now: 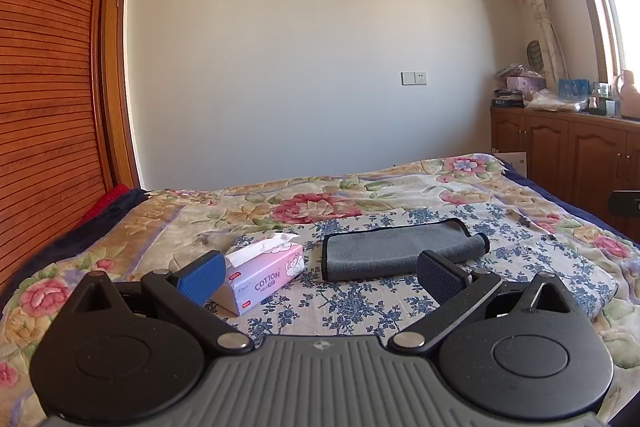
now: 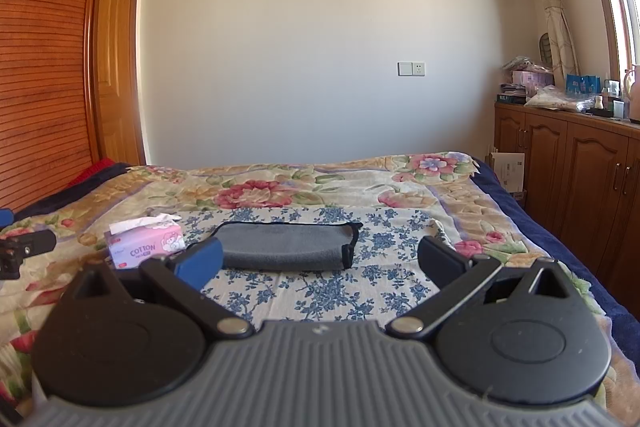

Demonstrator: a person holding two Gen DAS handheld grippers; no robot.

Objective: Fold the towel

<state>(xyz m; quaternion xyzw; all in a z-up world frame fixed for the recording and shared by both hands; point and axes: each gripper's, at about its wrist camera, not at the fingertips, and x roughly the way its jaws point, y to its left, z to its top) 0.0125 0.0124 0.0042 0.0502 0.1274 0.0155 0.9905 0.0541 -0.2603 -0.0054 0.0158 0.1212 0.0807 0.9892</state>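
The towel lies low and centre in both views, a grey slab already doubled over on the blue-flowered cloth spread across the bed, we judge as a flat working surface. Our left gripper hovers short of it, jaws spread wide and holding nothing; our right gripper does the same, fingers framing the towel's two ends. We read this as either a finished fold or readiness for another. The tissue box sits just left of the towel, apart from it.
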